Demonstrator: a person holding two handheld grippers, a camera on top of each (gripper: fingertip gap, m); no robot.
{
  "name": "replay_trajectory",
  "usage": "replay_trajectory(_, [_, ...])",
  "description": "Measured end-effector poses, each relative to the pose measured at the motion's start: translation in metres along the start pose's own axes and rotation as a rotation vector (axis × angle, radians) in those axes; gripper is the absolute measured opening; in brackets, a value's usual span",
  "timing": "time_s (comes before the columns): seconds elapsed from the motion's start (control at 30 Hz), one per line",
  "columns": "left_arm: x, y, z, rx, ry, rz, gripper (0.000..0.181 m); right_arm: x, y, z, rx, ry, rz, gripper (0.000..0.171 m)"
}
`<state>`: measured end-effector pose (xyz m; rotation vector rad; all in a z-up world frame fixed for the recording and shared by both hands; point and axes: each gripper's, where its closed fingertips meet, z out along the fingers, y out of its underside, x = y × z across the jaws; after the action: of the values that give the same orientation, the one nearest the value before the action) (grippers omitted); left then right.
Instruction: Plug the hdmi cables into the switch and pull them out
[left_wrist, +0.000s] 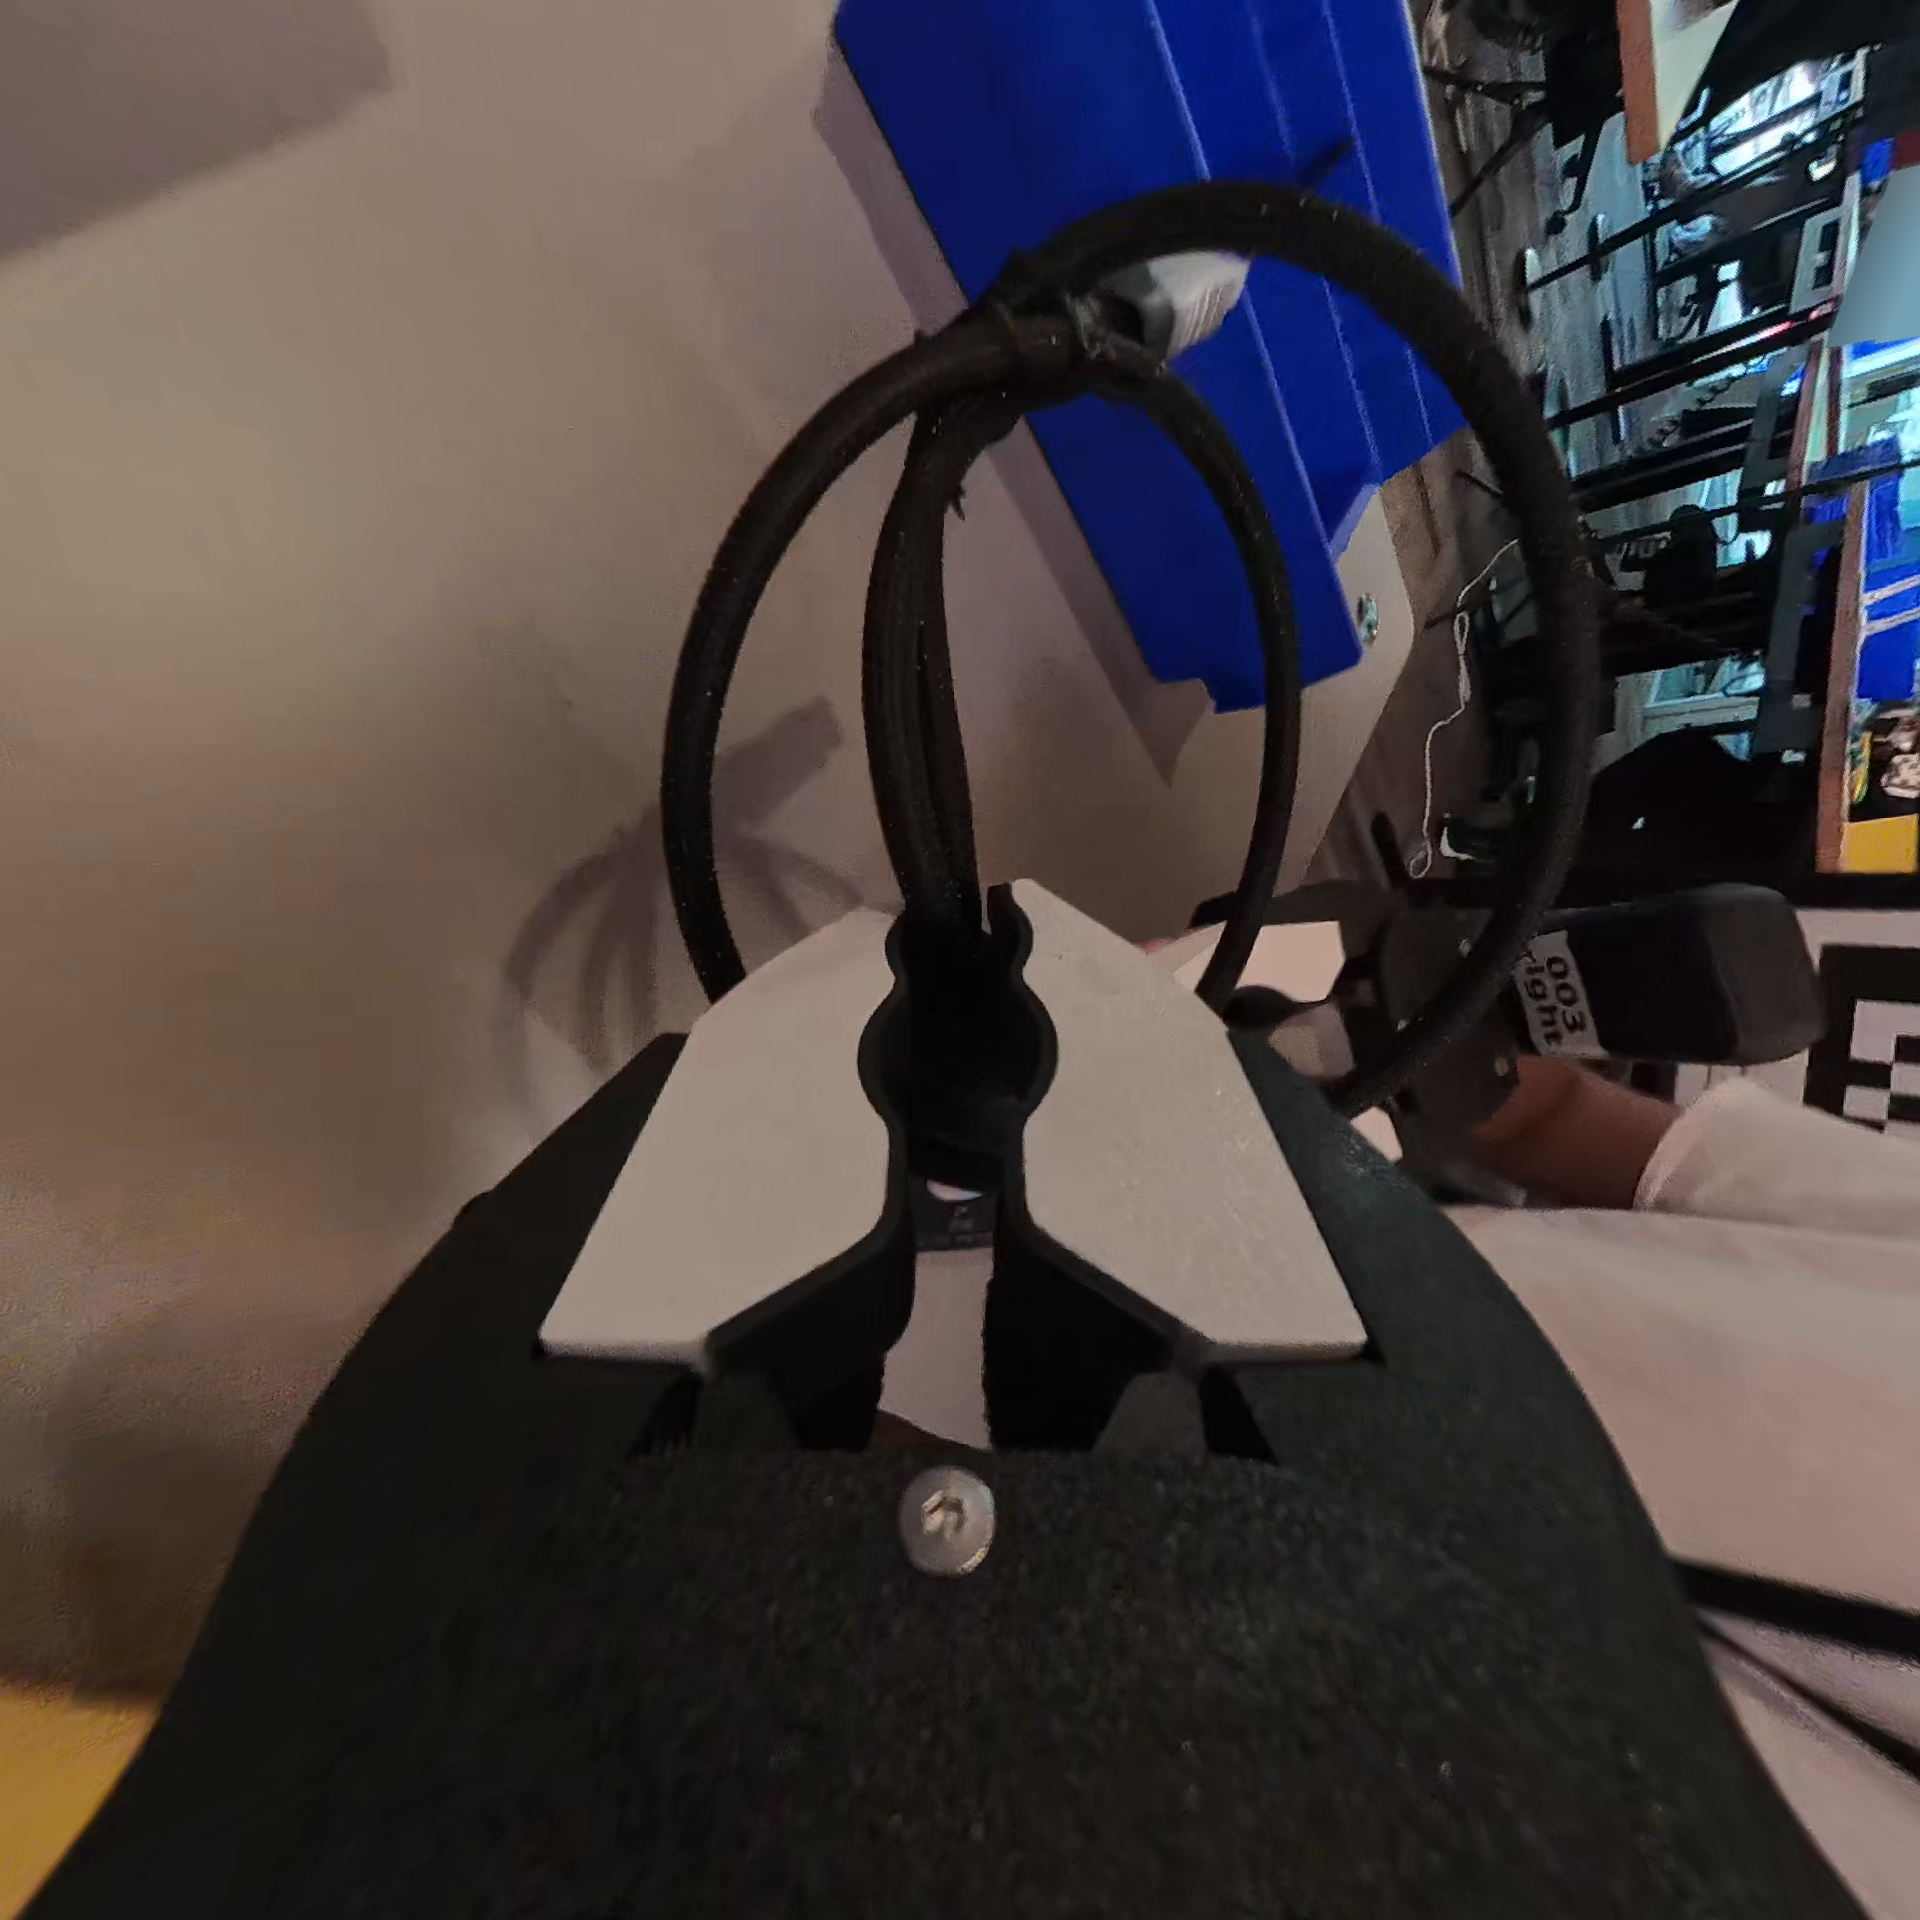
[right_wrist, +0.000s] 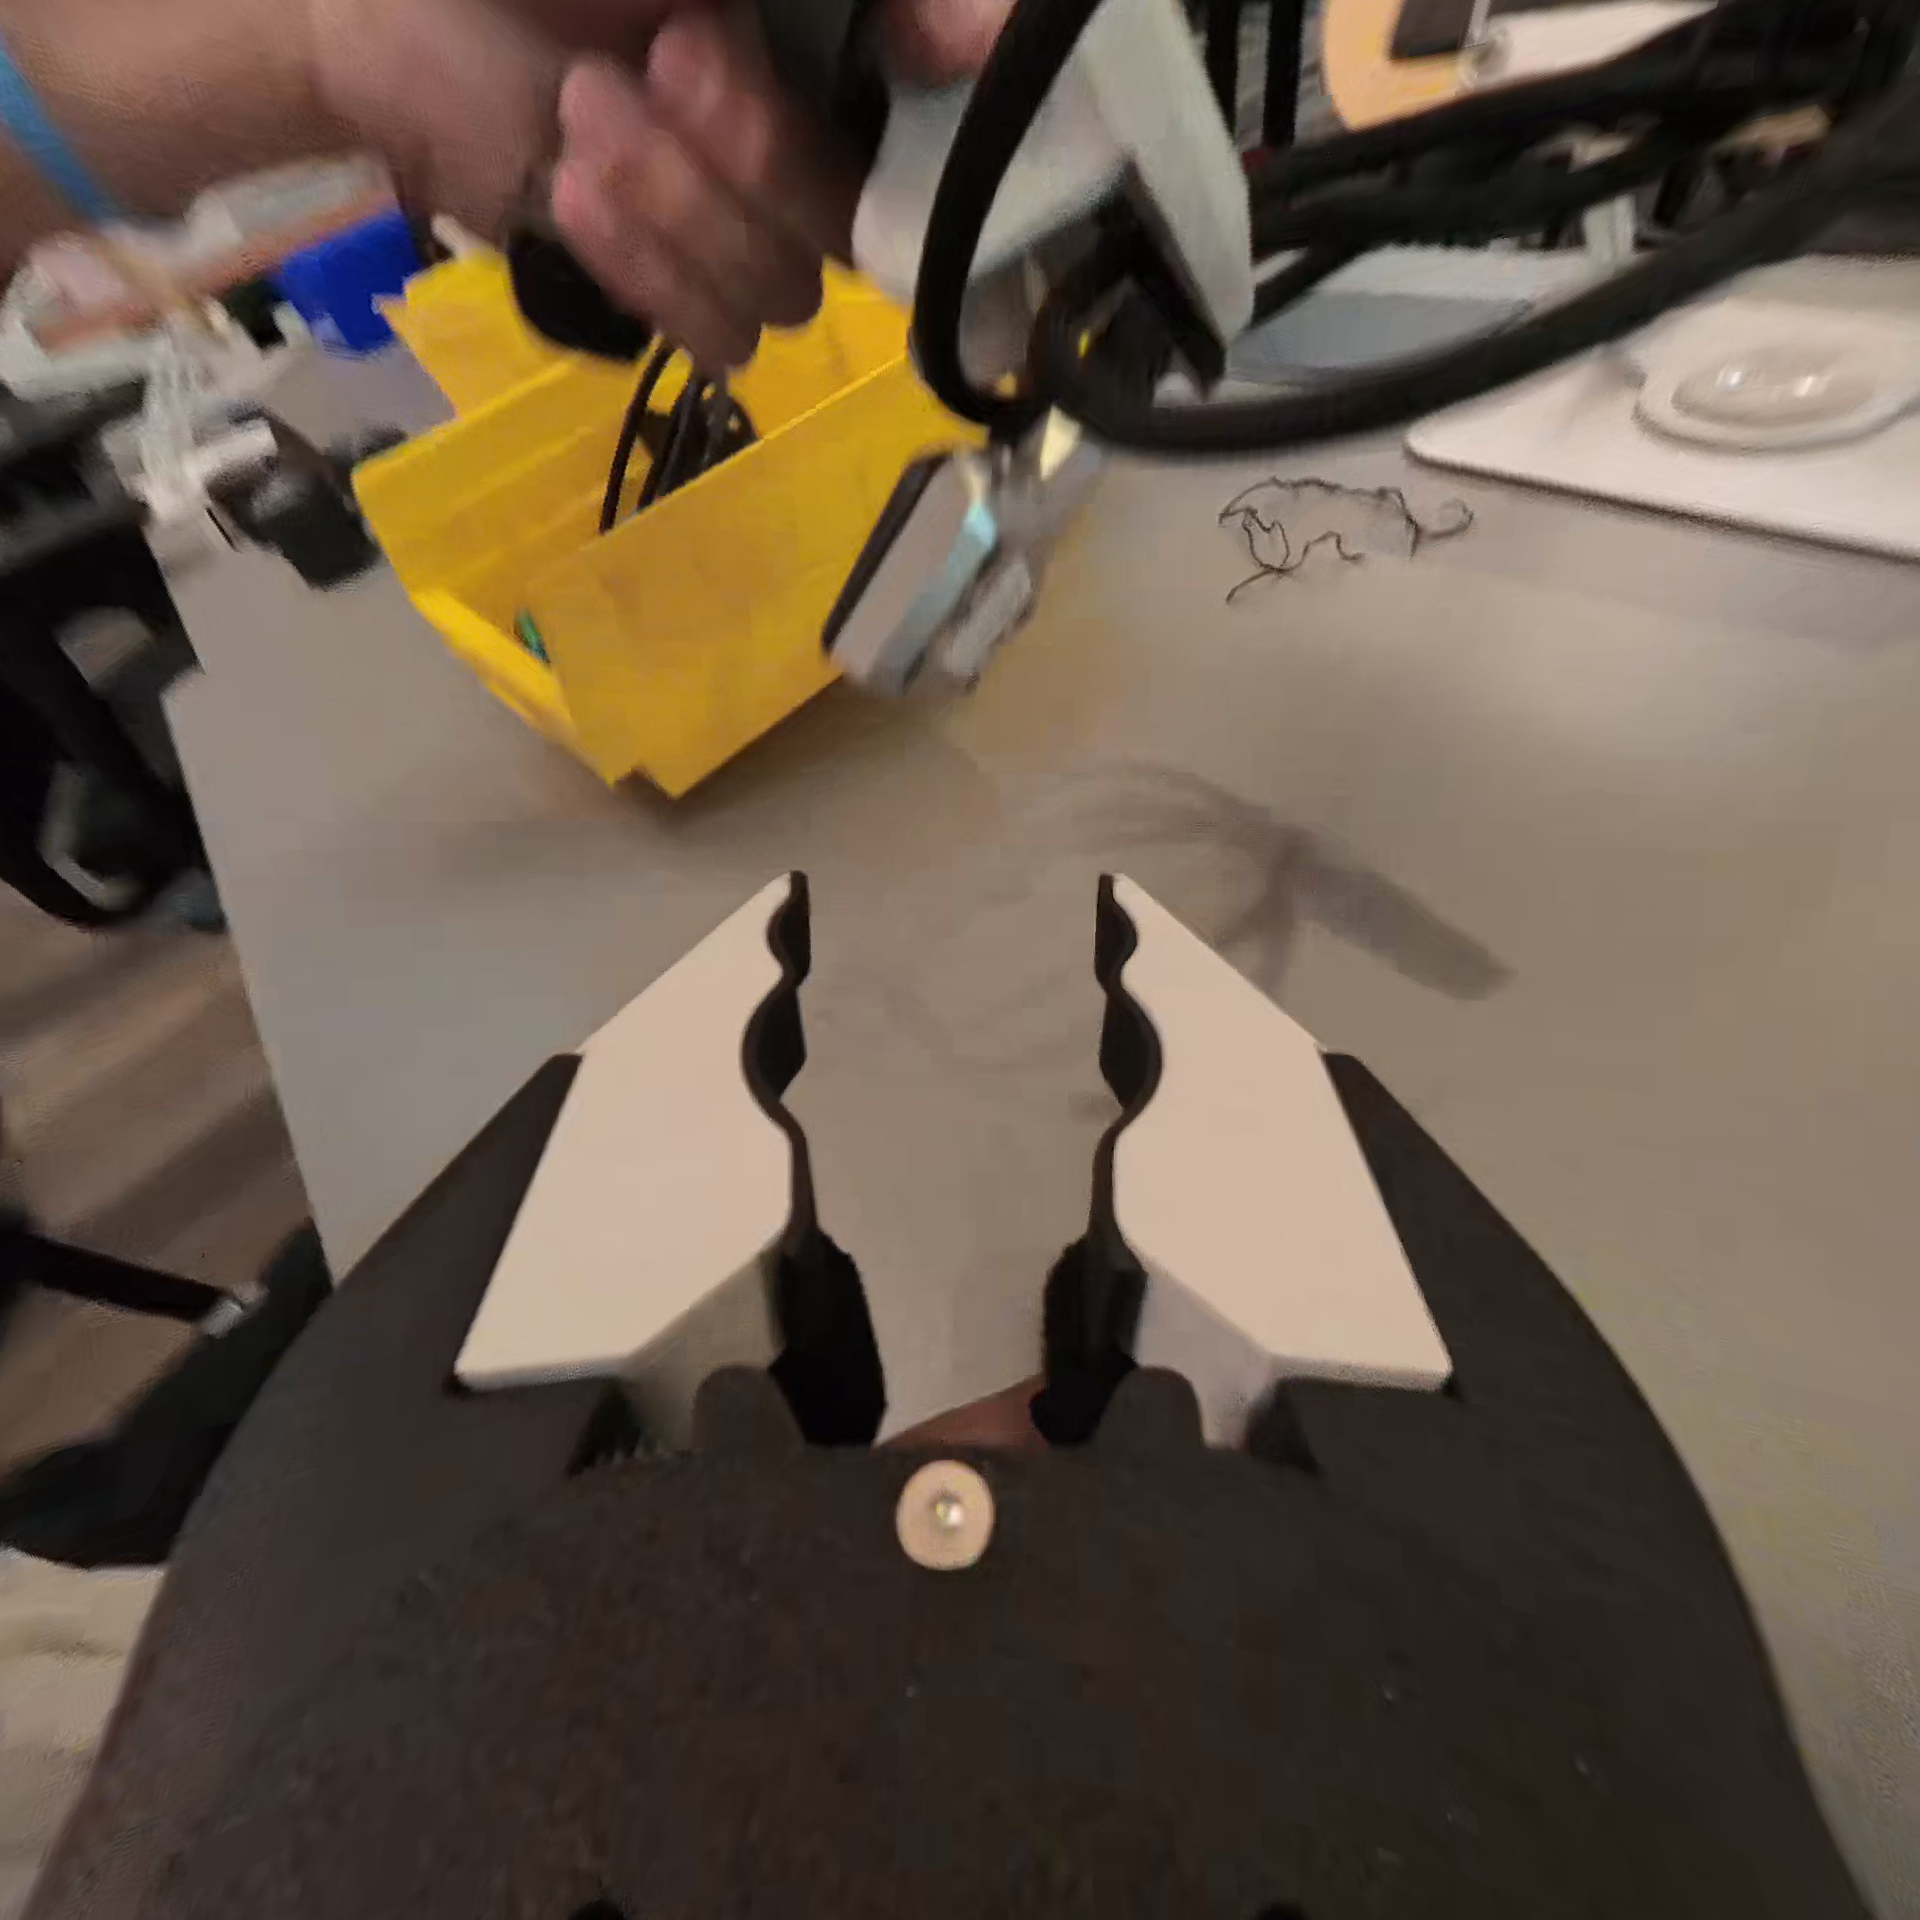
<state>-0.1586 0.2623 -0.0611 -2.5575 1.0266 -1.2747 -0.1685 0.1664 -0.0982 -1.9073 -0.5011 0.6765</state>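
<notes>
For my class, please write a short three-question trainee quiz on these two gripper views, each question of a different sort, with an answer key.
1. True or false: the left gripper has its fingers closed on the coiled black braided cable.
2. Multiple choice: in the right wrist view, the right gripper is A) shut on a cable, B) open and holding nothing, C) shut on the bin.
3. Short answer: what colour is the open plastic bin standing on the grey tabletop ahead of the right gripper?

Key: 1 true; 2 B; 3 yellow.
</notes>
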Motion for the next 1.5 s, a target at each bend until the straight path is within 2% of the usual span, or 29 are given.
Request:
replay_trajectory(0.17, [0.011, -0.002, 0.049, 0.019, -0.017, -0.020, 0.012, 0.019, -0.011, 0.009, 0.060, -0.021, 0.309, 0.058])
replay_trajectory(0.23, [0.019, -0.003, 0.056, 0.035, -0.006, -0.024, 0.012, 0.026, -0.003, 0.010, 0.035, -0.032, 0.405, 0.042])
replay_trajectory(0.27, [0.022, -0.004, 0.057, 0.050, -0.008, -0.023, 0.012, 0.031, 0.001, 0.010, 0.023, -0.022, 0.429, 0.028])
replay_trajectory(0.37, [0.039, -0.007, 0.051, 0.102, 0.043, 0.080, 0.014, 0.036, -0.002, 0.001, 0.072, -0.049, 0.496, 0.025])
replay_trajectory(0.4, [0.042, -0.010, 0.044, 0.141, 0.054, 0.110, 0.018, 0.036, -0.004, -0.002, 0.089, -0.075, 0.526, 0.024])
replay_trajectory(0.47, [0.048, -0.012, 0.025, 0.243, 0.093, 0.170, 0.038, 0.037, -0.005, -0.006, 0.101, -0.102, 0.564, 0.023])
replay_trajectory(0.57, [0.053, 0.017, 0.010, 0.259, 0.107, 0.381, 0.052, 0.033, -0.010, -0.010, 0.120, -0.193, 0.662, 0.021])
replay_trajectory(0.67, [0.030, 0.057, 0.013, 0.199, -0.147, 0.733, 0.063, 0.025, -0.017, -0.014, 0.127, -0.329, 0.781, 0.020])
replay_trajectory(0.73, [0.018, 0.075, 0.020, 0.139, -0.282, 0.880, 0.066, 0.012, -0.019, -0.015, 0.082, -0.456, 0.834, 0.020])
replay_trajectory(0.8, [0.018, 0.087, 0.025, 0.090, -0.307, 0.932, 0.067, 0.002, -0.021, -0.016, 0.061, -0.547, 0.870, 0.021])
replay_trajectory(0.87, [0.027, 0.090, 0.027, 0.117, -0.261, 0.941, 0.059, -0.006, -0.021, -0.015, 0.038, -0.592, 0.885, 0.021])
replay_trajectory(1.0, [0.025, 0.099, 0.030, 0.078, -0.176, 0.899, 0.054, -0.012, -0.012, -0.009, -0.014, -0.574, 0.871, 0.022])
replay_trajectory(1.07, [0.025, 0.104, 0.029, 0.046, -0.119, 0.888, 0.054, -0.017, -0.009, -0.009, -0.016, -0.566, 0.787, 0.025])
replay_trajectory(1.13, [0.028, 0.106, 0.023, 0.009, -0.025, 0.828, 0.054, -0.024, -0.010, -0.015, 0.002, -0.580, 0.632, 0.037])
replay_trajectory(1.2, [0.026, 0.105, 0.015, -0.029, 0.035, 0.772, 0.054, -0.026, 0.000, -0.022, -0.039, -0.529, 0.364, 0.049])
replay_trajectory(1.23, [0.024, 0.105, 0.012, -0.047, 0.062, 0.749, 0.054, -0.024, 0.006, -0.025, -0.062, -0.478, 0.214, 0.060])
replay_trajectory(1.33, [0.020, 0.102, 0.005, -0.092, 0.140, 0.682, 0.053, 0.001, 0.005, -0.027, -0.037, -0.195, -0.229, 0.067])
replay_trajectory(1.43, [0.016, 0.101, 0.007, -0.153, 0.167, 0.652, 0.054, 0.008, 0.005, -0.026, -0.081, 0.011, -0.649, 0.067])
replay_trajectory(1.5, [0.013, 0.099, 0.010, -0.195, 0.151, 0.654, 0.054, 0.012, -0.011, -0.025, -0.019, 0.189, -0.933, 0.059])
